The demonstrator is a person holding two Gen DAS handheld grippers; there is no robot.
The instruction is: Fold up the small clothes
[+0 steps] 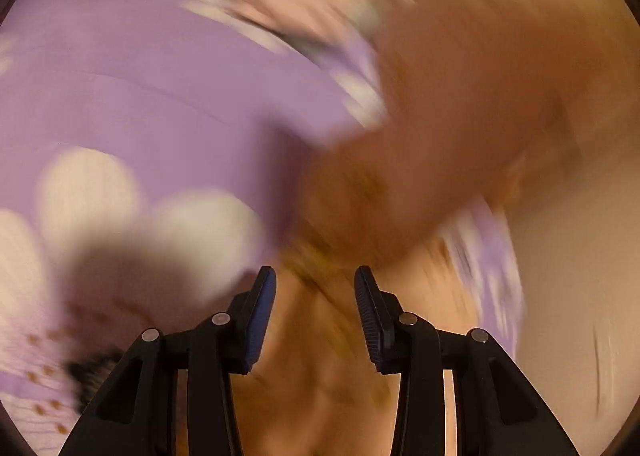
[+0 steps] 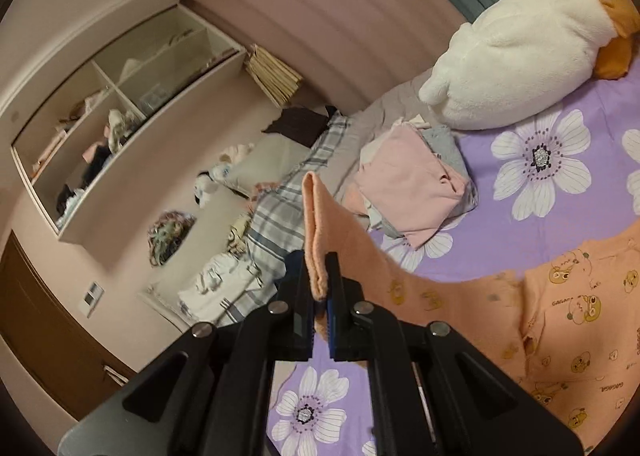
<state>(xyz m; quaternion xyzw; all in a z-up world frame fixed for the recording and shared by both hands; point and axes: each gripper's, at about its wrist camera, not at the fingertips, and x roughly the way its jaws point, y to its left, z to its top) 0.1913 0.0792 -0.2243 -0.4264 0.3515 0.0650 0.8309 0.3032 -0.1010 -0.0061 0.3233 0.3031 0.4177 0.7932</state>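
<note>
Left wrist view smeared by blur, left tongs [image 1: 315, 284] apart over orange cloth, nothing visibly gripped, right tongs [image 2: 319, 276] clamped on a fold of the orange garment [image 2: 560, 304], raised off the purple flowered bed sheet [image 2: 560, 191], folded pile [image 2: 412, 191] beyond.

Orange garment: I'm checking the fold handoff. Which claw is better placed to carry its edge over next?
Right. The right claw is already shut on the orange garment, its cuff lifted off the purple sheet. The left claw stands open, gripping nothing, in a blurred view.

Both tools [image 1: 315, 276] [image 2: 319, 268]: black plastic arms, silver pivot screws, ribbed blue finger pads [image 1: 262, 316].
</note>
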